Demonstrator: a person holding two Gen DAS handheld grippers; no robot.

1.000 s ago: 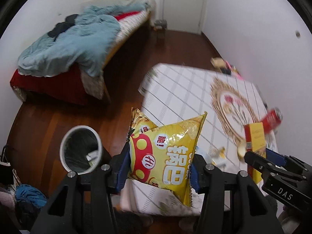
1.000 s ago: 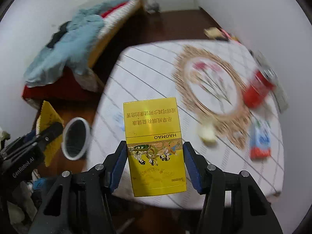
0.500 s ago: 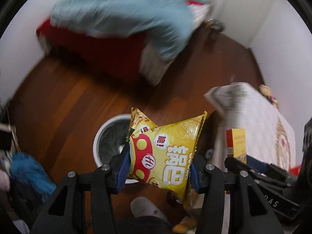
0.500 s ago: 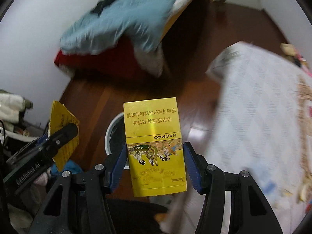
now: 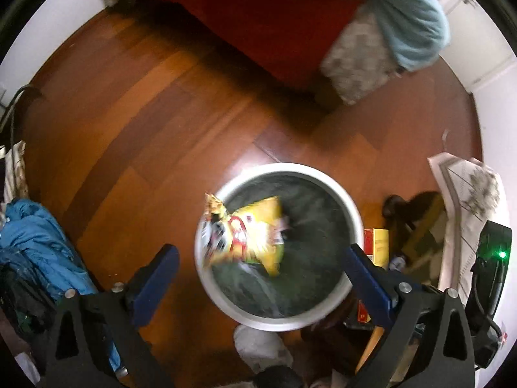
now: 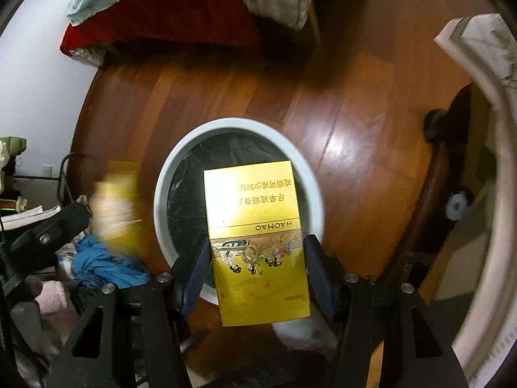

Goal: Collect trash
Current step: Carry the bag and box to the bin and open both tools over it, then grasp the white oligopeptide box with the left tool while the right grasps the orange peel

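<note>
The left gripper (image 5: pixel 258 258) points almost straight down over a white bin (image 5: pixel 350 208) with a dark liner, standing on the wooden floor (image 5: pixel 135 123). Its jaws are opening and stand wide, nothing touching either blue pad. The yellow snack bag (image 5: pixel 248 236) is free of them, blurred, over the bin's mouth on its 9 o'clock side, well ahead of the fingertips and between their two lines.

The right gripper (image 6: pixel 255 258) also points down at the bin (image 6: pixel 161 174). Its jaws are opening too. The yellow box (image 6: pixel 255 236) stands between the pads, its far end reaching to 12 o'clock over the bin's liner. A thin gap shows on each side, so the pads no longer seem to press on it, though the box sits close against both.

In the right wrist view the left gripper (image 6: pixel 48 229) shows at 9 o'clock with a yellow blur, the snack bag (image 6: pixel 113 203), just beside its tip. In the left wrist view the box (image 5: pixel 376 247) peeks out at 3 o'clock, just outside the bin's rim, behind the left gripper's right finger.

A blue cloth (image 5: pixel 42 245) lies at 9 o'clock of the bin on the floor, and a bed with a red cover (image 5: pixel 274 9) fills 12 o'clock.
</note>
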